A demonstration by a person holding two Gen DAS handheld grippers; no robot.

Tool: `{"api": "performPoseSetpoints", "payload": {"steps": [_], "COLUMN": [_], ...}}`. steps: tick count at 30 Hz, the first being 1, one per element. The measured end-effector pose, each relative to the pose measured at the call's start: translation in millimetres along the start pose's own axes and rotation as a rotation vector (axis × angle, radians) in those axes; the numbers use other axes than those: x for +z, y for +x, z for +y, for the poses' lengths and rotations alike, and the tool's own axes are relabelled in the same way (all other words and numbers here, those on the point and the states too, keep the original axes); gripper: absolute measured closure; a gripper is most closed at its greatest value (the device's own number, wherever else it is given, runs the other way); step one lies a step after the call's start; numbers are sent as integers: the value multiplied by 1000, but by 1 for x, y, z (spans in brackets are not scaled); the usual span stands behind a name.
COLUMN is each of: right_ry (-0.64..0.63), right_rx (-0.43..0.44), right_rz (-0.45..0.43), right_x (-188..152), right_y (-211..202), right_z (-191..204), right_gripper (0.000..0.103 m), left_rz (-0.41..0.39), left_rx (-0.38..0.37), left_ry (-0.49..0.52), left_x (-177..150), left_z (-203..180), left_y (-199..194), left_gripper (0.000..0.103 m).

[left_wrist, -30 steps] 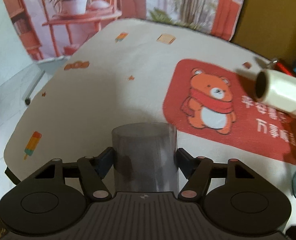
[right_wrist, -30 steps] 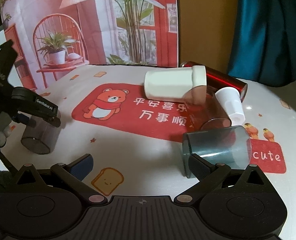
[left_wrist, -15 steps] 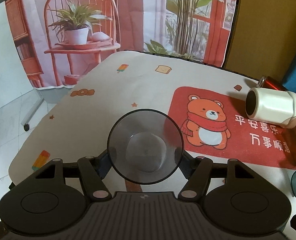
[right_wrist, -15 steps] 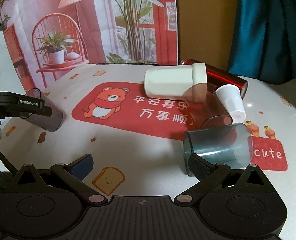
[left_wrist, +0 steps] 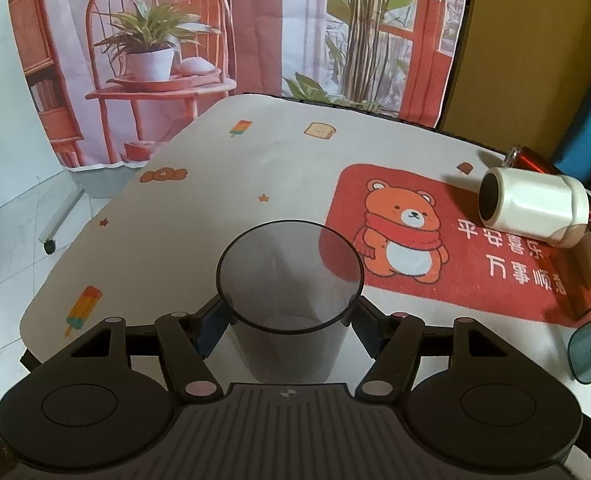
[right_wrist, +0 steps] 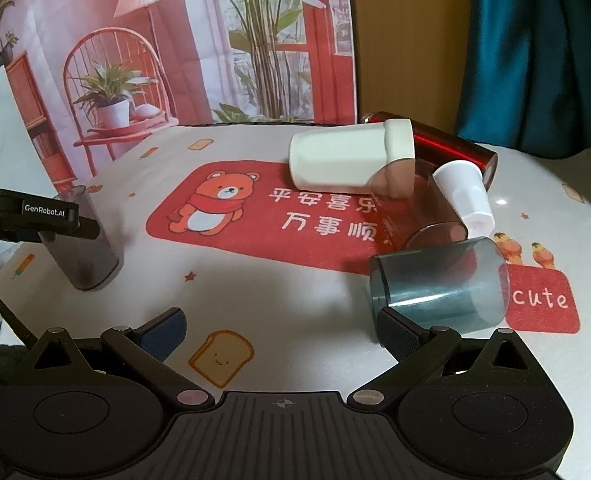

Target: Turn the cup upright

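Observation:
My left gripper is shut on a smoky grey translucent cup, mouth up and tilted slightly. In the right wrist view the same grey cup stands with its base on the tablecloth at the left, the left gripper's finger across its upper part. My right gripper is open and empty, low over the cloth. Its right finger sits just in front of a blue-grey translucent cup lying on its side.
A white cup, a brown translucent cup, a small white cup and a red metallic bottle lie on their sides at the right. The red bear mat covers the table's middle. The table edge falls off at the left.
The grey cup in my left gripper turned from upside down, through lying level, to mouth up and came down onto the cloth. My right gripper stayed still.

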State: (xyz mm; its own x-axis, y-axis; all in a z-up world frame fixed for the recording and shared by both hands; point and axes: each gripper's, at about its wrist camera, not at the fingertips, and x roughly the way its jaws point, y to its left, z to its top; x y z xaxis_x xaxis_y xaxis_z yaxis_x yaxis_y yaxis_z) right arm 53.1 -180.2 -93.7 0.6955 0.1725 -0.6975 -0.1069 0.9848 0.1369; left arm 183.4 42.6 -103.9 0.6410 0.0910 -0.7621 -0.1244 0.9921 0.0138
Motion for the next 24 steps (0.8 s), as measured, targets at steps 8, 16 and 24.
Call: {"api": "performPoseSetpoints", "payload": {"steps": [8,16,24], "right_ry": [10,17,57], "right_rx": [-8,-24,-77], "right_rz": [4,-20,-36], "right_x": [0,9,16], "right_y": [-1,-15,-41], "right_z": [-2,-7,-22], "right_gripper": [3,0,0], "left_rz": [11,30,-31], "left_rx": [15,-69,-85], "left_ry": [59,68,103], "left_x": [-10,-14,-13], "left_z": [-7,-3,-4], "left_y": [-3,-24,-78], "left_gripper": [33,6,4]}}
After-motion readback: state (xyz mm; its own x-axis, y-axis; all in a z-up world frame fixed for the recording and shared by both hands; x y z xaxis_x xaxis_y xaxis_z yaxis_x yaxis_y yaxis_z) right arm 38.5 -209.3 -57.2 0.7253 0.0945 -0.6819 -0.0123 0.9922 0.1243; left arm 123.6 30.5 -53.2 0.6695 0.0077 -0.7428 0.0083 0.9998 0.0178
